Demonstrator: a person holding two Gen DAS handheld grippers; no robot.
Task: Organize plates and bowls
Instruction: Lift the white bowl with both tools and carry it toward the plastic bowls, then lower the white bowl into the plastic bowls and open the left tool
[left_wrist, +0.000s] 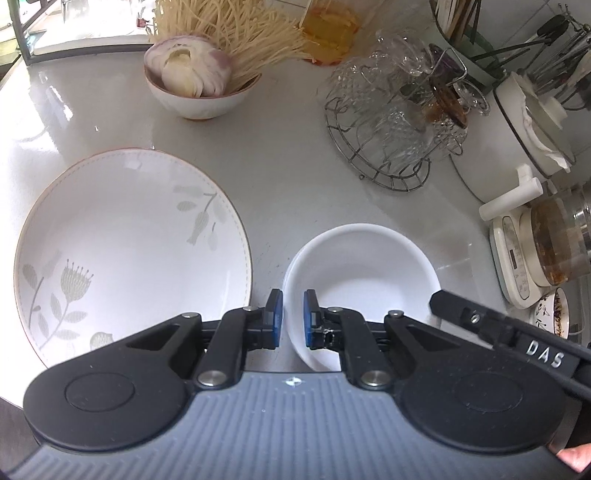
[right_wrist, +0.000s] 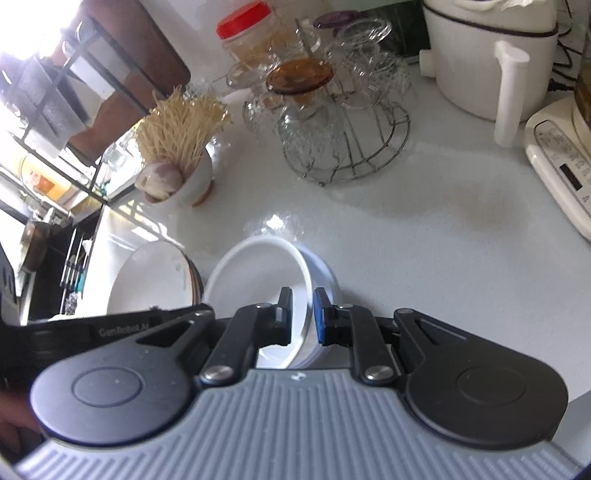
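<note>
Two grippers met on the same white bowl (left_wrist: 364, 273) — one at each side of it. In the left wrist view the left gripper (left_wrist: 293, 319) had its blue pads nearly together with the bowl's near-left rim standing between them, so it read as pinching that wall; the right gripper (left_wrist: 491, 325) reached in from the right edge of the picture to the opposite side of the rim. In the right wrist view the right gripper (right_wrist: 303, 317) likewise had its jaws drawn close on the rim nearest it, one pad inside the wall and one outside, and the left tool's black body showed across the lower left. The bowl seemed to sit inside a second white bowl (right_wrist: 327, 280), whose thicker rim showed just beyond it, both on the pale countertop (left_wrist: 288, 177). Directly left of the bowl, almost touching it, lay the flowered plate (left_wrist: 133, 254), flat and well clear of the small bowl of onion and noodles (left_wrist: 195, 85) at the back. Everything next turned on that sideways relation — the plate lay on the left hand's side, so any carry toward it would probably be led by the left while the right followed. I could not tell whether the bowl was lifted or resting.
</note>
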